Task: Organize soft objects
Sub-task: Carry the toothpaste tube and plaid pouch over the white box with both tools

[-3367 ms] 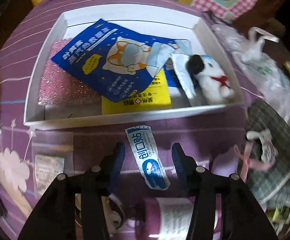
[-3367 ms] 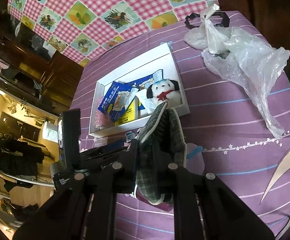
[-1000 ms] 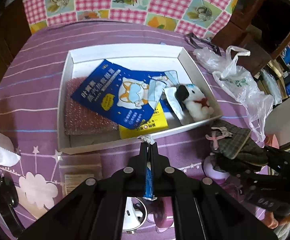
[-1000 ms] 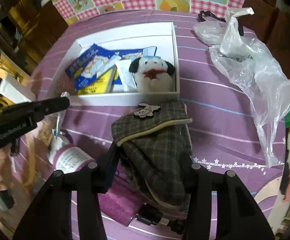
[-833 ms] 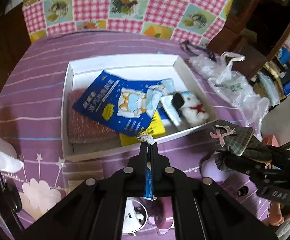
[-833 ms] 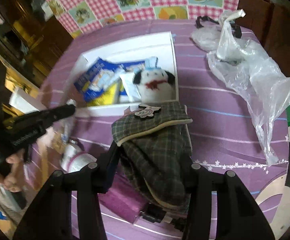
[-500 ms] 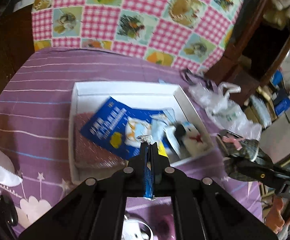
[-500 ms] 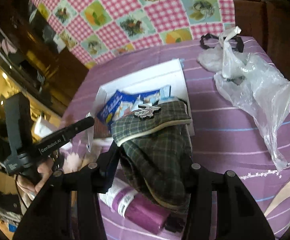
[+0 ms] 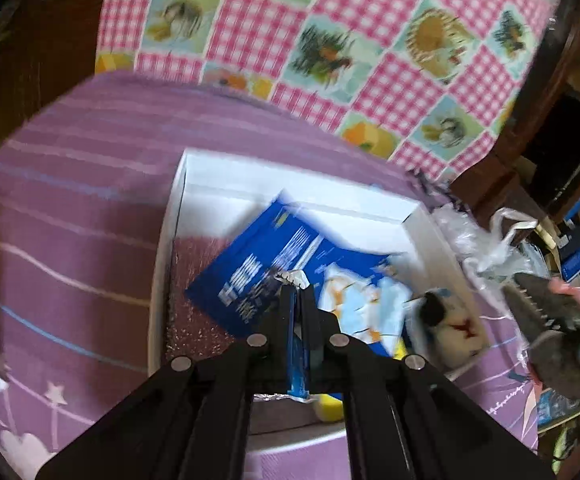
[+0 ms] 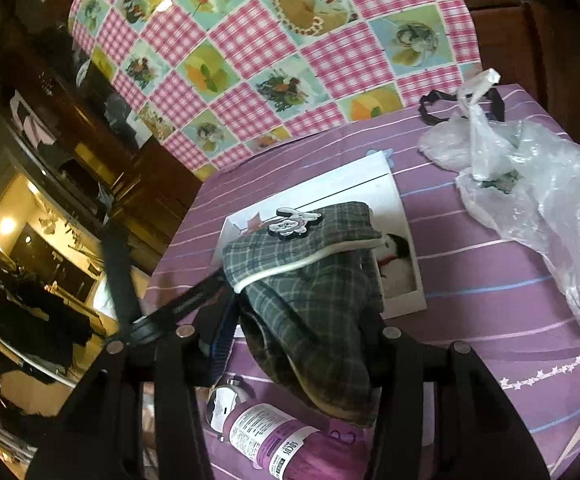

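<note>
My left gripper point(image 9: 295, 294) is shut on a thin blue-and-white sachet point(image 9: 297, 356) that stands on edge between its fingers. It hangs over the open white box point(image 9: 170, 240), above the blue eye-mask pack point(image 9: 274, 256). A pink glittery pad point(image 9: 194, 304), a yellow pack point(image 9: 329, 404) and a white plush dog point(image 9: 453, 328) also lie in the box. My right gripper point(image 10: 301, 312) is shut on a grey plaid slipper point(image 10: 309, 280) with a cartoon patch, held in the air in front of the box point(image 10: 403, 216). The slipper hides most of the box there.
A crumpled clear plastic bag point(image 10: 529, 184) lies right of the box on the purple striped cloth point(image 10: 489, 280). A purple bottle point(image 10: 274, 436) lies under my right gripper. A pink checked cloth point(image 9: 329, 40) hangs behind the table. The slipper point(image 9: 549, 320) shows at the right edge.
My left gripper has carried the sachet forward from in front of the box to over it. My right gripper has lifted the slipper off the table and tilted upward.
</note>
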The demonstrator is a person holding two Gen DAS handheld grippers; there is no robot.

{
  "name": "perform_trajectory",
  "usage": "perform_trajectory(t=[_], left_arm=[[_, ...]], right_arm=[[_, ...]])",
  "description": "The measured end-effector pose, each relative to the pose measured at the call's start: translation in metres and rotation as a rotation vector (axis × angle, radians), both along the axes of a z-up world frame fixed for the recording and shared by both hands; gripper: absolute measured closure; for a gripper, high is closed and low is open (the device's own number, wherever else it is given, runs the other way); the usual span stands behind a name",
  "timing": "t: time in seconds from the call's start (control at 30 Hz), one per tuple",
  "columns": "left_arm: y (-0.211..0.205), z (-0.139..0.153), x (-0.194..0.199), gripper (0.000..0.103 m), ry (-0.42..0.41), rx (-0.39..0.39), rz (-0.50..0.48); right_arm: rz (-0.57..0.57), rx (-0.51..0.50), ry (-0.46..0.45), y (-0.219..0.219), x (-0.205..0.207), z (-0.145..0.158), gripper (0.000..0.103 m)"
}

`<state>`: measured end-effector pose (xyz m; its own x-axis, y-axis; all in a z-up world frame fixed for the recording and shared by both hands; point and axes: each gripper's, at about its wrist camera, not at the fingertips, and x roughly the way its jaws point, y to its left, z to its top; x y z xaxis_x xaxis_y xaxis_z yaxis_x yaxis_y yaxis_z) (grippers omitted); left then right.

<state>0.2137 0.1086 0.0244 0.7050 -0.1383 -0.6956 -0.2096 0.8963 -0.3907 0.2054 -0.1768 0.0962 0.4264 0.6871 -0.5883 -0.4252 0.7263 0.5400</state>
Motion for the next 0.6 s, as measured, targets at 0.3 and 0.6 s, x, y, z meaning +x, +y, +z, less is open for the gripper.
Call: perform_trajectory(t=[0.3, 0.6], left_arm=[[-0.006, 0.010, -0.008, 0.100, -0.063, 0.057, 0.004], [-0.011, 0.013, -0.015, 0.031, -0.154, 0.034, -0.046]], right_arm=[[-0.010, -0.039, 0.018, 0.012, 0.003, -0.012, 0.053], [-0.040, -0.117, 0.042, 0.039, 0.026, -0.014, 0.053]])
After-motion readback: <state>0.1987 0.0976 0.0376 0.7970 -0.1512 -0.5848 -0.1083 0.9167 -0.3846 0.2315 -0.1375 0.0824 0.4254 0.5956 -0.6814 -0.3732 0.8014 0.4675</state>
